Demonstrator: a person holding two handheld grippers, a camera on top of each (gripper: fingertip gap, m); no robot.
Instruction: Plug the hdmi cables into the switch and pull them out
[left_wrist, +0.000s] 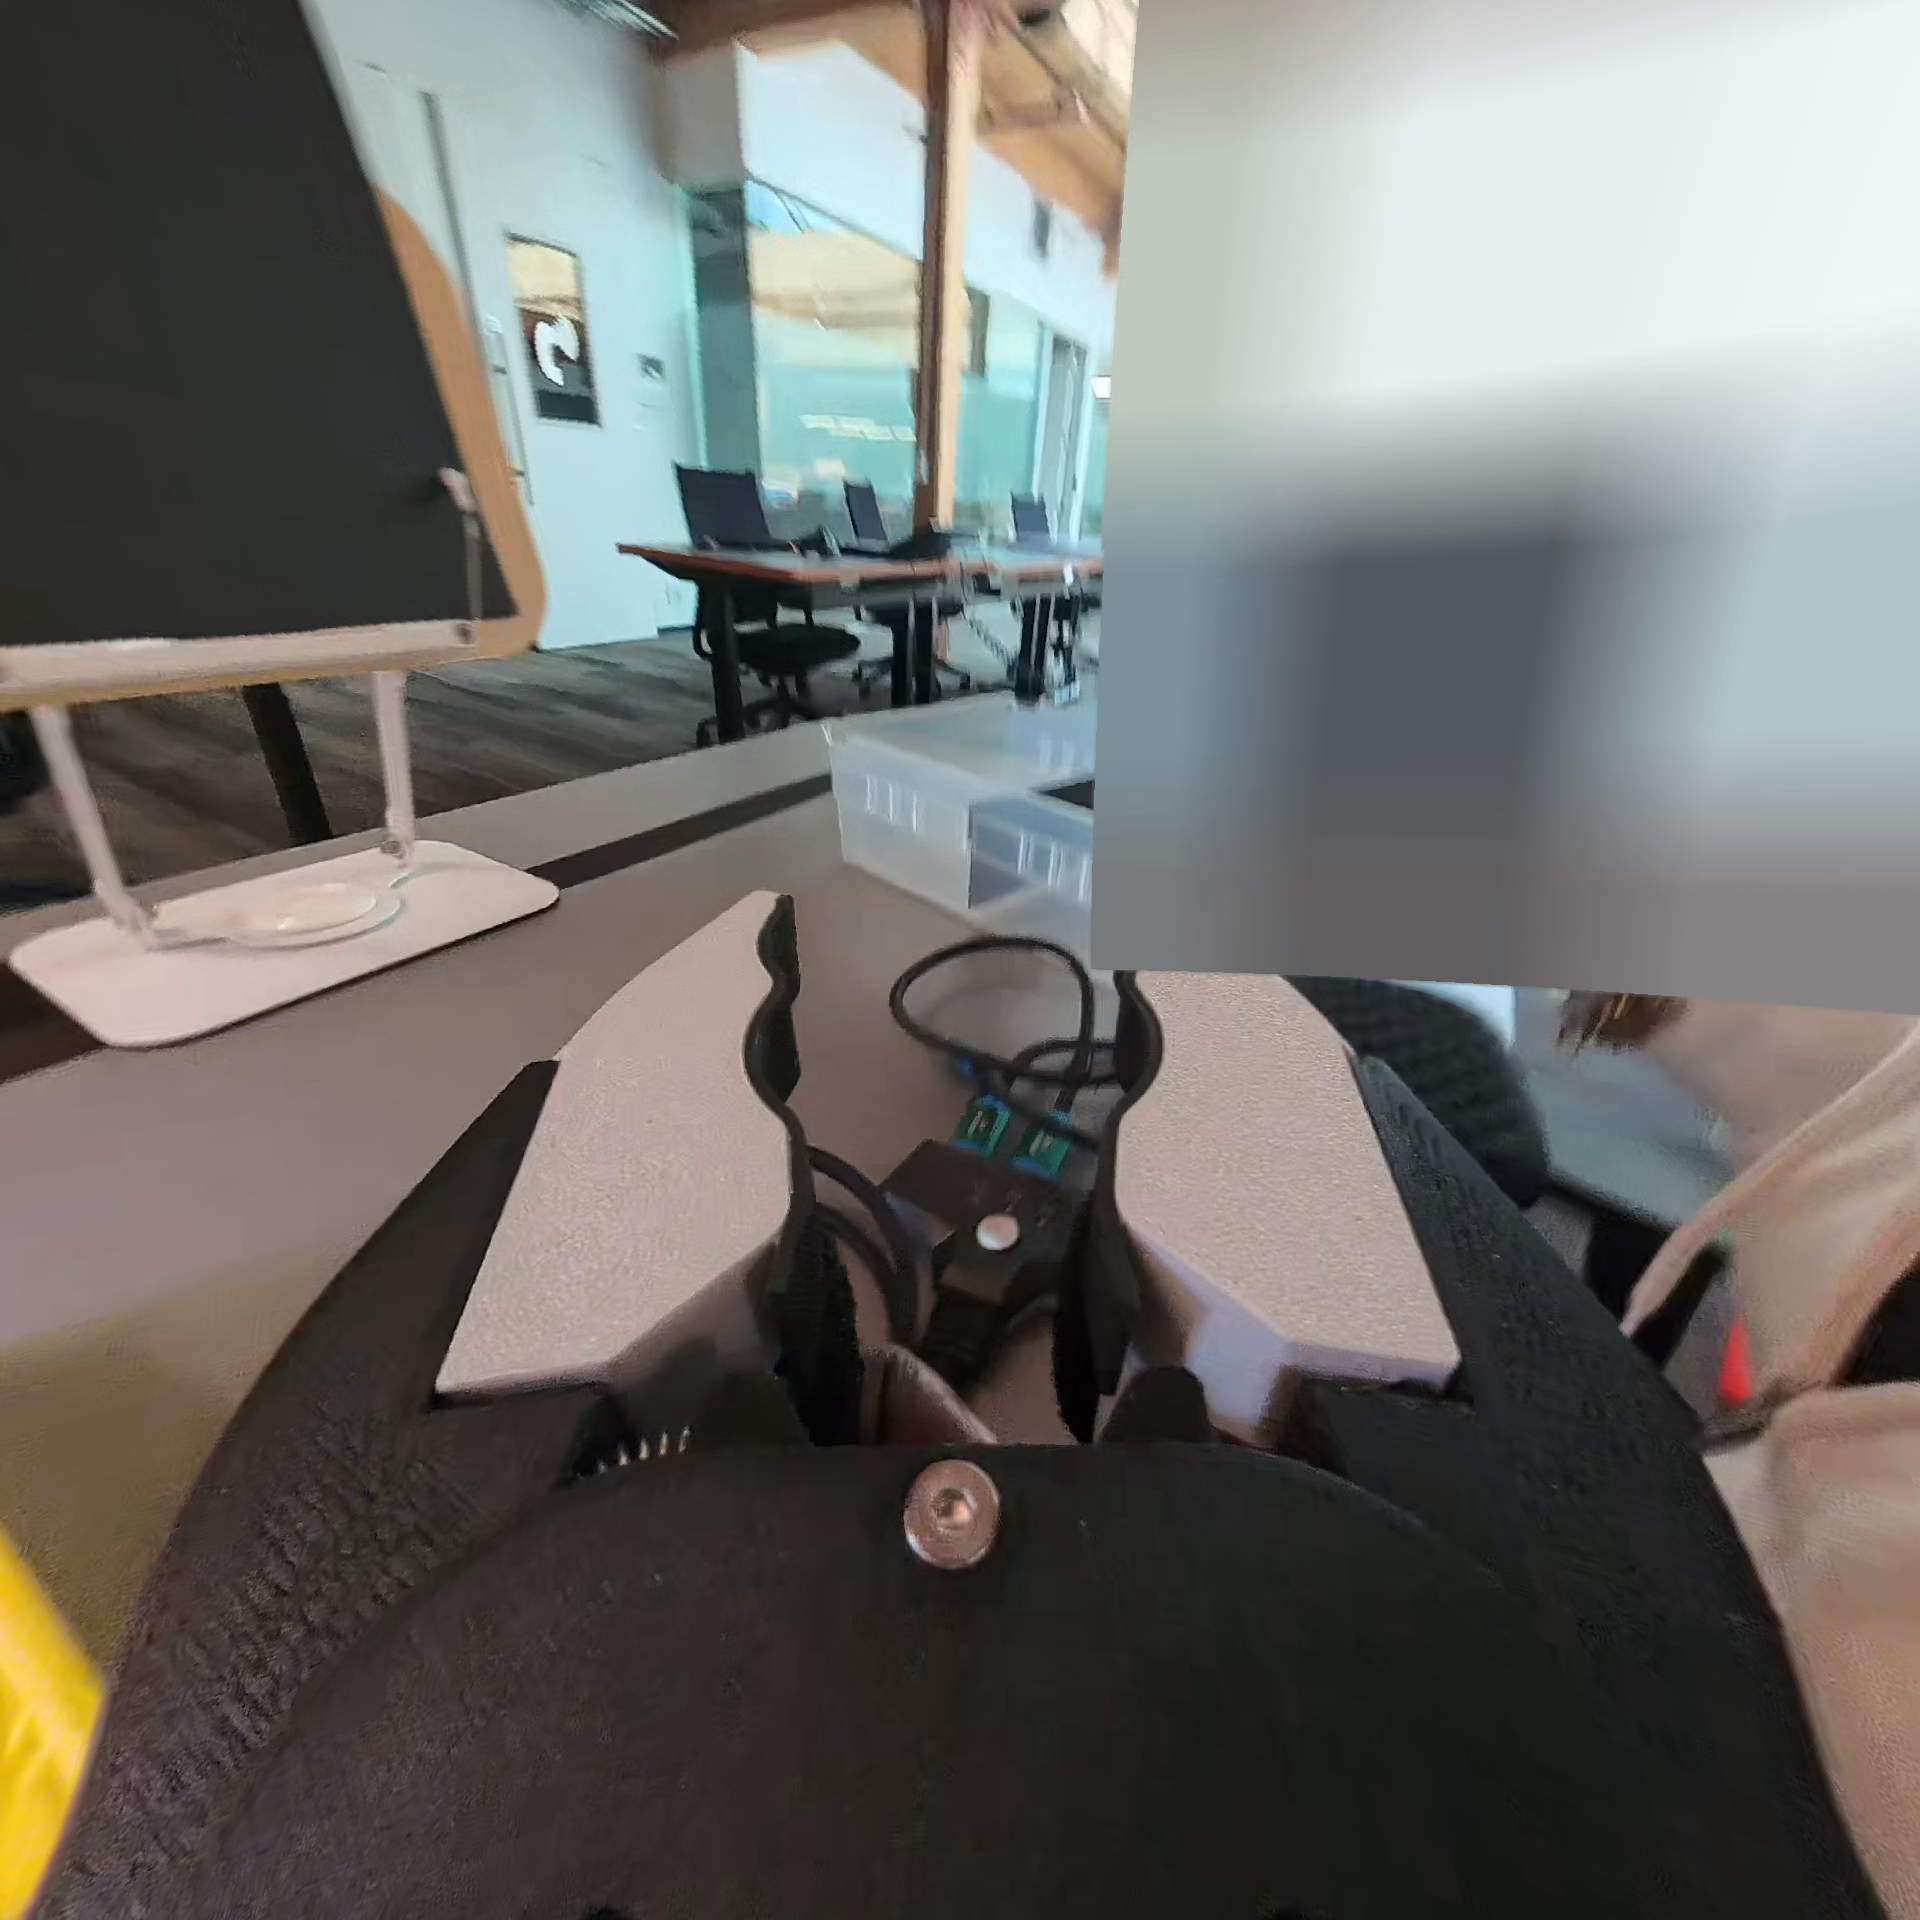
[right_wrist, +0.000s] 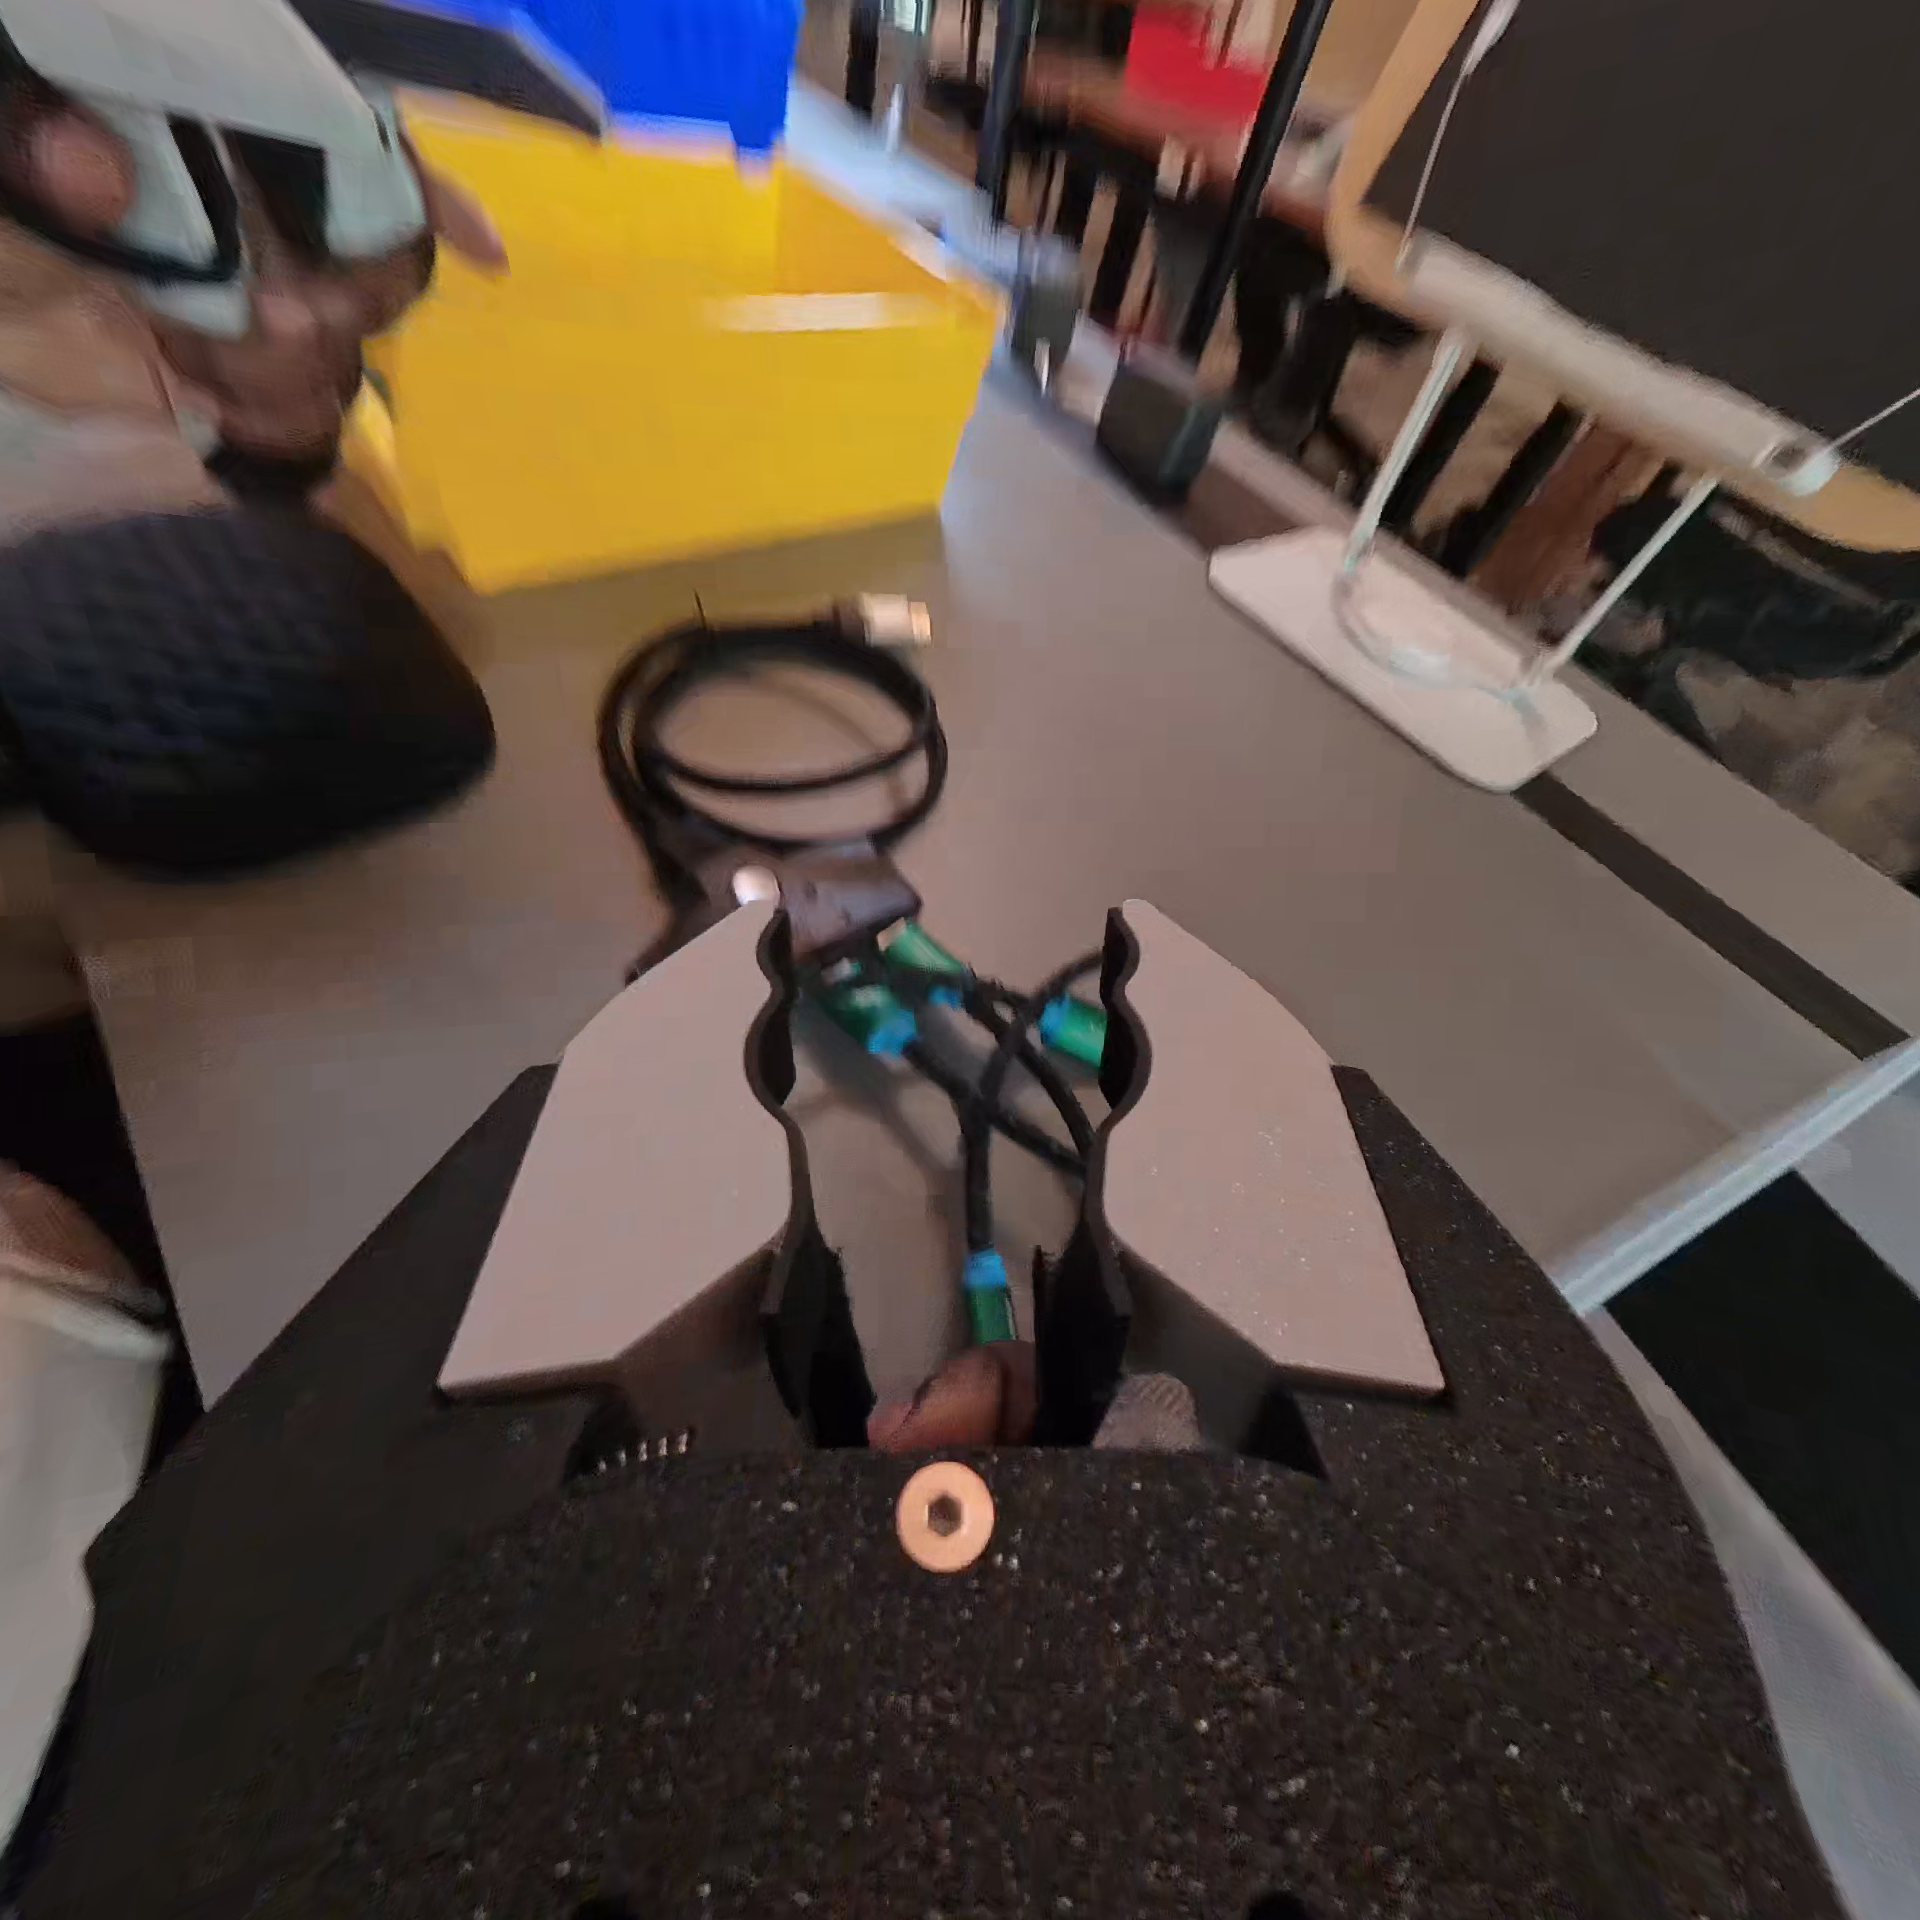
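My left tool (left_wrist: 956, 1049) is spread wide and nothing sits in its grip, and straight ahead between its fingers lies the switch (left_wrist: 987, 1210), a small black box flat on the grey surface (left_wrist: 312, 1195). From this side its far end carries two green plugs (left_wrist: 1013, 1138) seated side by side, cables trailing away from me; a black lead runs out of the near end back toward my palm. So the box's long axis runs nearly along my left tool's line of sight.

My right tool (right_wrist: 945, 997) is spread open too, empty. From here the switch (right_wrist: 847, 899) lies just beyond the left fingertip, up and a little left, with the green plugs (right_wrist: 883, 987) pointing back toward me, right in the gap. A third green connector (right_wrist: 1075, 1029) sits loose against the inside of my right finger, and a fourth (right_wrist: 987, 1314) lies deep between the fingers near my palm.

I judge the right tool holds the pulling end: the plugs' axis points back at it, so a draw toward me should free them while the left tool closes across the box to steady it.
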